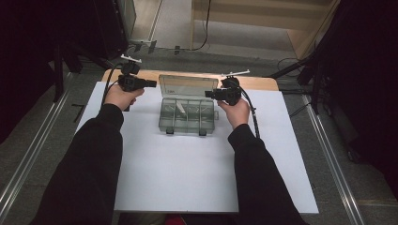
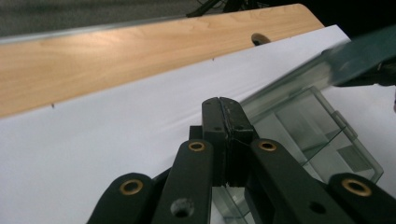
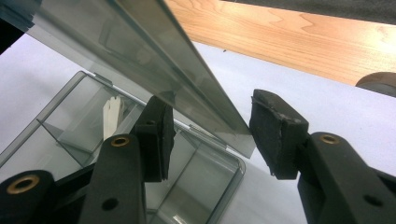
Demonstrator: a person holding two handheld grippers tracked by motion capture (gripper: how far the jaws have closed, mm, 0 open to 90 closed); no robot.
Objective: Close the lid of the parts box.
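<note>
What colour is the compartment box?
Smoky translucent grey compartment box; clearest in the high view.

Small white piece (image 3: 112, 116) inside box (image 1: 187, 117) too indistinct to identify, lid (image 3: 140, 60) cut off at frame edge

Left claw (image 2: 223, 140) pressed closed; right claw (image 3: 210, 140) spread wide apart.

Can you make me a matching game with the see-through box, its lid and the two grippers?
Things:
1. left gripper
2. right gripper
3. box lid
4. box

States:
A. jaws open, the lid's edge between them
B. jaws pressed shut, empty
C. lies on the white sheet, with compartments
D. raised open

Pairs: 1-B, 2-A, 3-D, 4-C
</note>
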